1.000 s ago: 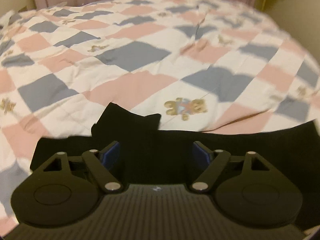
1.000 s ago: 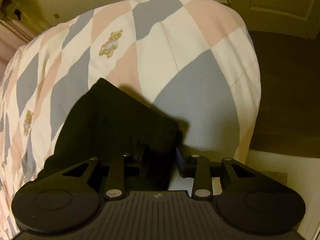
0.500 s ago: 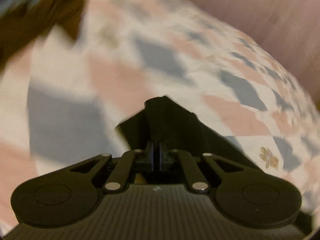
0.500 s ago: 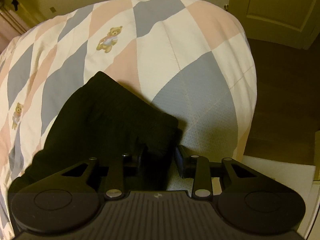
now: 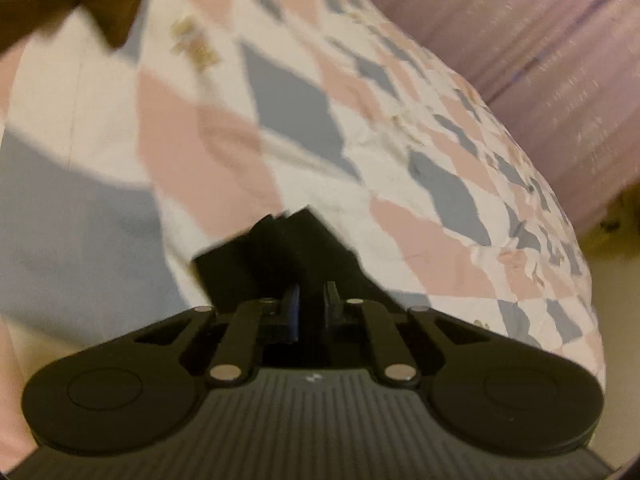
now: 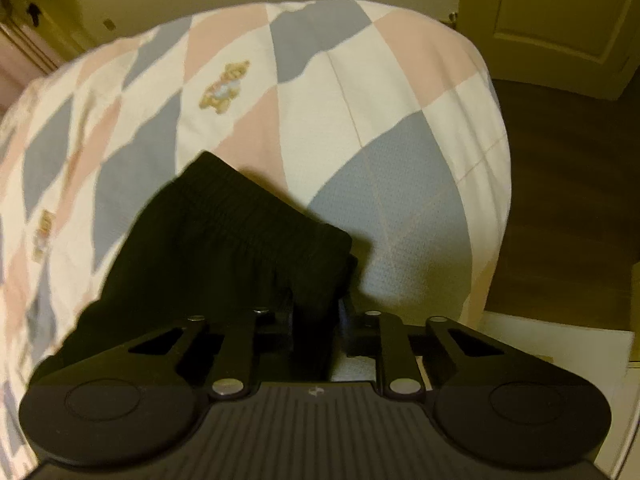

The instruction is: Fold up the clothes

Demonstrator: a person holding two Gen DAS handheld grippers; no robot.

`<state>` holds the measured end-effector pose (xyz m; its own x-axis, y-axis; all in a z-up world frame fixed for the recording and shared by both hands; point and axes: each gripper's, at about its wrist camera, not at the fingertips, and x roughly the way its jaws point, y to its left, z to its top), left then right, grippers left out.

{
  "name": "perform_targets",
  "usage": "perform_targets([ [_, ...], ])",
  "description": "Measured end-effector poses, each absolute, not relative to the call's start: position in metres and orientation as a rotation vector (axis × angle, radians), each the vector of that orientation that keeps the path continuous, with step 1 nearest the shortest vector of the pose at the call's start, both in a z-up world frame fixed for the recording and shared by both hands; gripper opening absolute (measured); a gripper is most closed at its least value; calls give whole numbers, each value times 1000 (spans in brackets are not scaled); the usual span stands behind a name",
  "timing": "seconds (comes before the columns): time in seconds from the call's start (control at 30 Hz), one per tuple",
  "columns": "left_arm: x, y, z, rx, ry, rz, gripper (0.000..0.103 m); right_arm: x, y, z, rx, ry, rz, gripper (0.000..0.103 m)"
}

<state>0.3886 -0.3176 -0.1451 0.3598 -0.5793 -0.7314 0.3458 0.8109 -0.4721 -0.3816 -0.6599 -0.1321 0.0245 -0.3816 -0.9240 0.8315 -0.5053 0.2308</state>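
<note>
Your left wrist view is smeared with blur, so the quilt pattern and its small bear prints read only as soft patches. A dark brown shape fills the upper left corner of that frame, cut off by the edge; you cannot tell what it is. Behind the bed, at upper right, hangs a pink curtain.

The garment is plain black cloth, so dark that folds and seams barely show. In the left view only a small bunched piece of it pokes up at lower centre, just ahead of your left gripper. Its jaws stand nearly together and pinch that cloth between them. Where the cloth runs below the gripper body is hidden.

In the right wrist view the garment lies on the bed as a broad slab from centre to lower left, with a ribbed, gathered band near its right end. Its lower left part disappears behind the gripper body. Your right gripper sits at lower centre with its jaws closing, and the band's corner hangs between them; both pads touch the cloth. At the right of that frame you see a dark wooden floor and a door.
</note>
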Motion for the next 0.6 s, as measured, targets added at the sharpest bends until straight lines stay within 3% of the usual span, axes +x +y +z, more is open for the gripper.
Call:
perform_targets([
  [0.13, 394, -331, -114, -137, 957, -687, 8, -383, -655, -112, 1377, 405, -1608, 6],
  [0.3, 394, -341, -111, -14, 919, -728, 8, -378, -658, -96, 1341, 388, -1578, 6],
  [0.43, 387, -337, -143, 104, 978, -698, 8, -388, -655, -125, 1407, 467, -1613, 6],
  [0.6, 383, -315, -143, 63, 977, -690, 8, -385, -643, -115, 1372, 433, -1609, 6],
])
